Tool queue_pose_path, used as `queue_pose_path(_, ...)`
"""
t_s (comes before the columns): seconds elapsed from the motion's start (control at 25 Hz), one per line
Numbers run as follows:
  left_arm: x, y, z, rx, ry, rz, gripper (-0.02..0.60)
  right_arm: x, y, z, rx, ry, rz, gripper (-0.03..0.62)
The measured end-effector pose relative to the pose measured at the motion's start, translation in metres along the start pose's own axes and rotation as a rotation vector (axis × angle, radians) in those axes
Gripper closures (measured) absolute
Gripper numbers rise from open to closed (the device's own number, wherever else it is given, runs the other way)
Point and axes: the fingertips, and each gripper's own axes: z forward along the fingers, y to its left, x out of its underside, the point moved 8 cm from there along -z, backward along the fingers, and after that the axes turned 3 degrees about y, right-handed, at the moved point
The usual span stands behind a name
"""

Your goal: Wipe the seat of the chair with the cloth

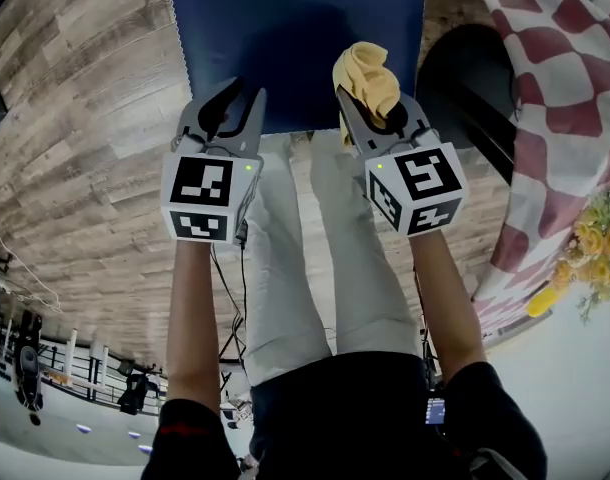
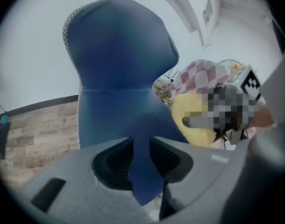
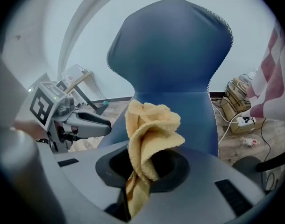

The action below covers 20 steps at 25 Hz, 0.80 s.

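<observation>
Yellow cloth [image 1: 366,76] pinched (right tool [image 1: 373,110]).

I saw a wood-plank floor [image 1: 75,128] of grey-brown boards running across the room. At the right a red-and-white checked tablecloth [image 1: 570,78] hung down toward the floor, with a bunch of yellow flowers [image 1: 597,240] just beside its lower edge. A dark rounded shape [image 1: 473,73] sat against the tablecloth; I could not tell what it was. A white power strip [image 3: 245,121] lay on the floor, and cables [image 3: 226,107] trailed near a pile of gear [image 3: 239,91] too small to name. Behind stood a white wall [image 2: 25,41] with a dark baseboard [image 2: 39,104].
</observation>
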Motion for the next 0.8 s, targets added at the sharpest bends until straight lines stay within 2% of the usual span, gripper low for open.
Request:
queue_pose_path(0.08,-0.005,-0.002,0.01,0.005,-0.008,-0.015,0.436,0.002,-0.005,-0.004,-0.001,0.012,-0.014,0.539)
queue_pose_path(0.16,-0.011,0.001,0.016,0.008,-0.007,0.012,0.377,-0.001,-0.006,-0.007,0.002,0.011,-0.022,0.539)
queue_pose_path(0.24,-0.014,0.001,0.019,0.014,0.007,0.078,0.322,-0.002,-0.007,-0.009,-0.004,0.007,-0.021,0.539)
queue_pose_path(0.4,-0.014,-0.003,0.024,0.004,0.019,0.204,0.259,-0.001,-0.014,-0.013,-0.014,-0.022,-0.013,0.539)
queue_pose_path(0.52,-0.008,-0.007,0.028,-0.032,0.05,0.278,0.245,0.003,-0.02,-0.015,-0.003,-0.036,0.0,0.539)
queue_pose_path(0.8,0.014,-0.005,0.038,-0.086,0.114,0.334,0.239,0.011,-0.023,-0.012,0.013,-0.015,-0.023,0.539)
